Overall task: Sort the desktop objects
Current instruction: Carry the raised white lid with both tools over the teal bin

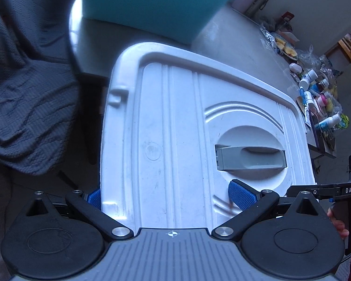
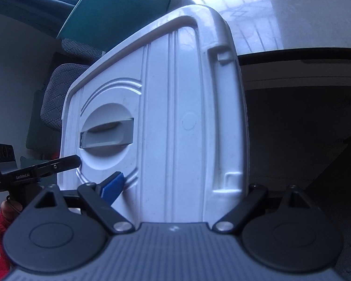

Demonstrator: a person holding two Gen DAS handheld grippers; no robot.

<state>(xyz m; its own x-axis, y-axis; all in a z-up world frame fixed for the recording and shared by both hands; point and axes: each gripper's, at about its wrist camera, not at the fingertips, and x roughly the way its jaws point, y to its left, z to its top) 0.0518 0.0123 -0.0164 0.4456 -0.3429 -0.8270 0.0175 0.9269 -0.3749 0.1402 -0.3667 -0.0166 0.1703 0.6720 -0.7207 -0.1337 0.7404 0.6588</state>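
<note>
A white storage-box lid (image 1: 199,126) is held between two grippers, the left gripper (image 1: 170,195) and right gripper (image 2: 177,187) each clamped wide across one end, clear of the surface (image 1: 241,46).

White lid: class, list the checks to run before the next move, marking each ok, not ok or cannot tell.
1. Left tool grips the white lid: ok.
2. Right tool grips it: ok, though one pad is hidden.
3. Grey handle free of pads: ok.
4. Teal tub clear of the lid's far edge: cannot tell.
5. Bottles on the table apart from the lid: ok.
</note>
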